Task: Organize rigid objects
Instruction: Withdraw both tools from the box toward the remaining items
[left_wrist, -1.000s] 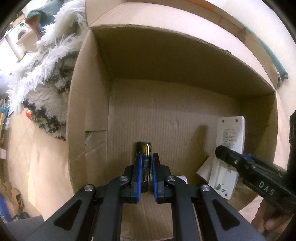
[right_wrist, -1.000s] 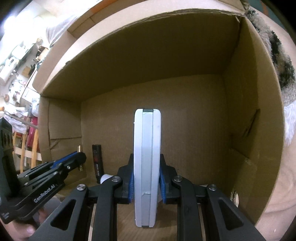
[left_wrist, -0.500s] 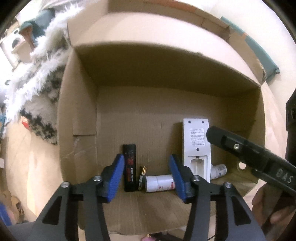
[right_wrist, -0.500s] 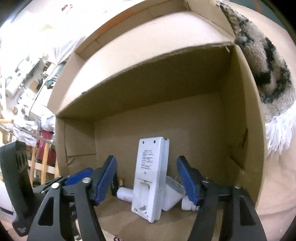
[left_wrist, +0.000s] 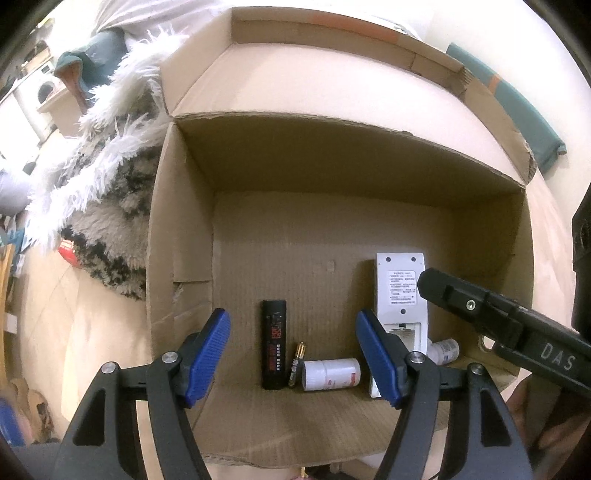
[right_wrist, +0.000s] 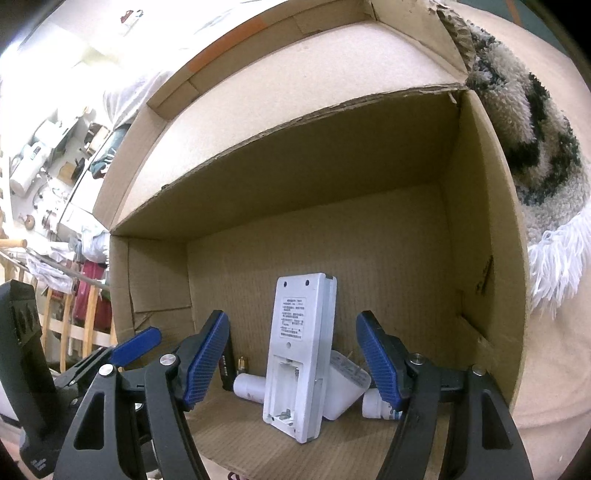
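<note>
With both grippers, left and right, just opened and empty over the box, I'd lift straight up, sparing the remote.

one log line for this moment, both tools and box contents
left tool: just opened, empty | right tool: open, empty | cardboard box: white remote, black stick, pill bottle

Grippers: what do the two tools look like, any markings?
Both match: black plastic linkage arms with triangular cutouts and silver pivot screws, ribbed blue pads on the fingers. The right tool carries white "DAS" lettering on its side; the left tool shows no readable marking. No cables or sleeves visible.
</note>
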